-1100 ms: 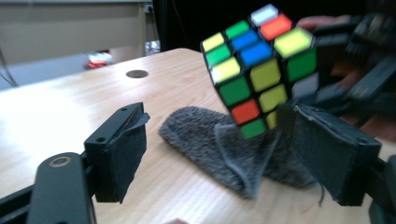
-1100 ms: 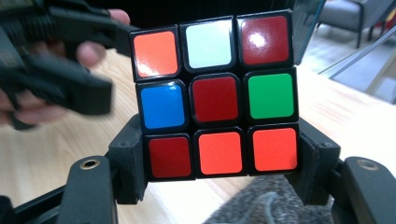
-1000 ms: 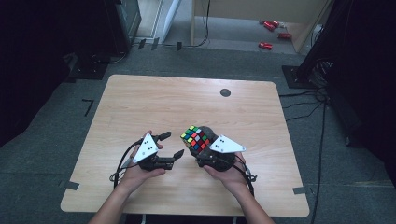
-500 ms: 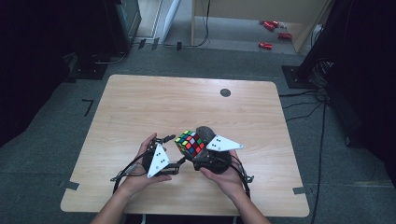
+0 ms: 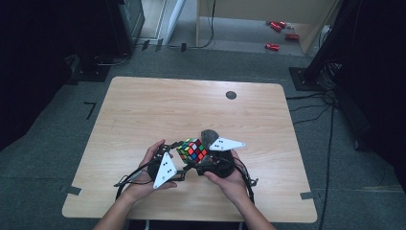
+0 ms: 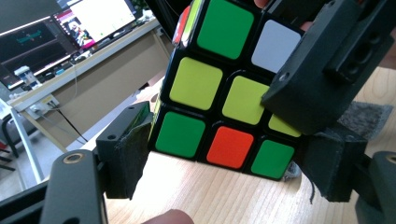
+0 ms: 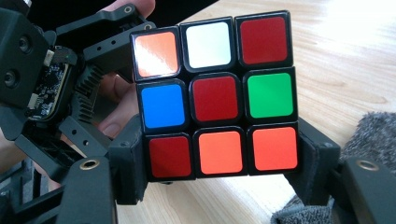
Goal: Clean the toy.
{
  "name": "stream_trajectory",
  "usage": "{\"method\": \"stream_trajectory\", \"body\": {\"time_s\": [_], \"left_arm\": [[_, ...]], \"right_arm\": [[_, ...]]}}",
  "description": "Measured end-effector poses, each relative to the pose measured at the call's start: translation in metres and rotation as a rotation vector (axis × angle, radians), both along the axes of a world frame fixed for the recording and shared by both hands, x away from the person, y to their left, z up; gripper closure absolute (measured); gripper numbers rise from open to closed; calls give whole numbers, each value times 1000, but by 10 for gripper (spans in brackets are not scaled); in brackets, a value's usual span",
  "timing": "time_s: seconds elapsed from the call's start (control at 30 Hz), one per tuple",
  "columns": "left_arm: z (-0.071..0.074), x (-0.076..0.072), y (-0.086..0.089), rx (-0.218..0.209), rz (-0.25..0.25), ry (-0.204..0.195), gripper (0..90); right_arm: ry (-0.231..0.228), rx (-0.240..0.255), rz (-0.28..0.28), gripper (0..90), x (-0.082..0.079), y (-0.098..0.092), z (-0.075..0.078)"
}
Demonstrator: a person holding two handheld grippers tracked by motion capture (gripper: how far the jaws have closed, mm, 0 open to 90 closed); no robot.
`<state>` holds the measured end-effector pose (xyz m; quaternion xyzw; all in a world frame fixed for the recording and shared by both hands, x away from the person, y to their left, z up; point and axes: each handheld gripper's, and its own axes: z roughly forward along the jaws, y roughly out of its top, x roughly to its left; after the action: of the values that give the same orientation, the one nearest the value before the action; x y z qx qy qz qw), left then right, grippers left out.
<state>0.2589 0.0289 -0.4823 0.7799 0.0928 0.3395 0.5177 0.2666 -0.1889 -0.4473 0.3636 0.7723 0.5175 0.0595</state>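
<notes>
Low over the table, right gripper jaws clamped on cube, left gripper jaws just closing around it.

Pale wooden surface with a small dark round mark near its far edge. Beyond, on grey floor, red objects. Lit monitors on a desk.

One Rubik's cube is held above the table's near edge, between two handheld grippers, left and right. One grey fuzzy pad lies just behind the cube. One dark round disc sits near the far right corner. Three red objects lie on the floor beyond the far edge.
</notes>
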Motion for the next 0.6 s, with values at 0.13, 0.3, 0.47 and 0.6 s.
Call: {"method": "stream_trajectory", "body": {"time_s": [0.13, 0.3, 0.47, 0.6], "left_arm": [[-2, -1, -1, 27, 8, -30, 292], [-4, -1, -2, 35, -2, -9, 342], [-4, 4, 2, 34, 36, 18, 344], [-1, 10, 10, -3, 68, 92, 344]], "right_arm": [[30, 5, 4, 338, 3, -1, -3], [42, 31, -12, 311, 6, -3, -6], [28, 55, -49, 255, 7, -9, -3], [10, 112, -87, 223, 10, -22, 0]]}}
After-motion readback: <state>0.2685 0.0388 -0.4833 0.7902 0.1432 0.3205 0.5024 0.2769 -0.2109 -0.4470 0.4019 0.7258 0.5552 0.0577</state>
